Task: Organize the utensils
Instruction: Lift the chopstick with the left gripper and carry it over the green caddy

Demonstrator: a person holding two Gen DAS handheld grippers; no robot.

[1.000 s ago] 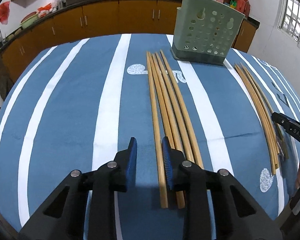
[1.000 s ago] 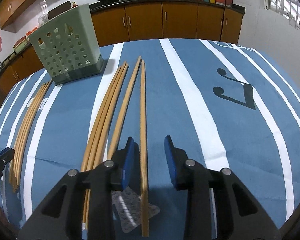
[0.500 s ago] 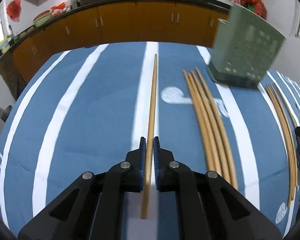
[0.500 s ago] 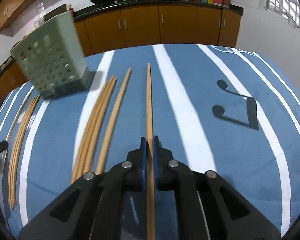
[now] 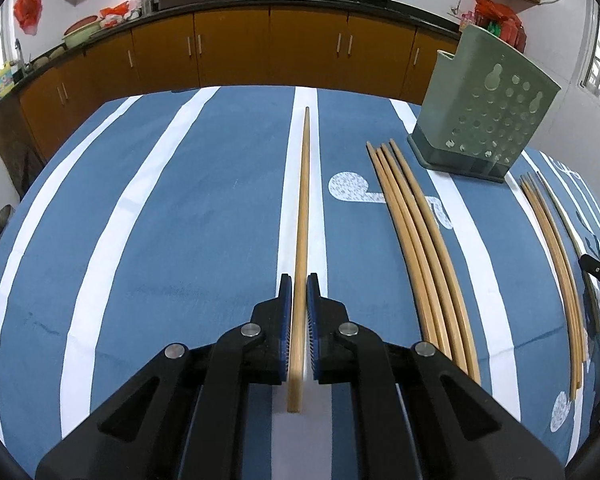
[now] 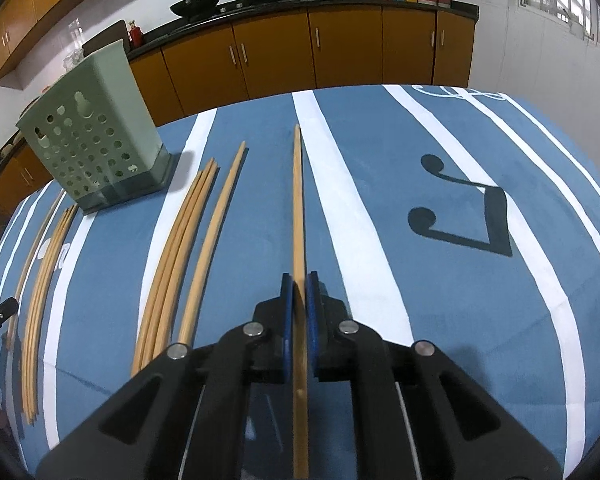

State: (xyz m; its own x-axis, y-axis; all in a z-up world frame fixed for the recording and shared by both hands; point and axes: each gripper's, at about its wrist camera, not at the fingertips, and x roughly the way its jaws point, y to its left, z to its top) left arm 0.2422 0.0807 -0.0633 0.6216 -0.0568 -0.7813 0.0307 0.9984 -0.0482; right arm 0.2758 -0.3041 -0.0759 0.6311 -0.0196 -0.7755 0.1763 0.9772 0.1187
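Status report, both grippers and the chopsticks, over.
Left gripper shut on one chopstick. Right gripper shut on another chopstick. Green holder upright, path to it unobstructed.

Tablecloth (image 5: 180, 208): blue, white stripes, black music note
Chopsticks (image 5: 420, 240): pale tan wood
Holder (image 5: 488, 120): sage green, punched holes
Cabinets (image 5: 236, 48): orange-brown
Gripper pads (image 5: 286, 320): blue

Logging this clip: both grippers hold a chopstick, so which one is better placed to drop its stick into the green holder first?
Neither clearly, by my reading. The left gripper and right gripper are each shut on a chopstick, and the green holder stands similarly far off to the side of each.
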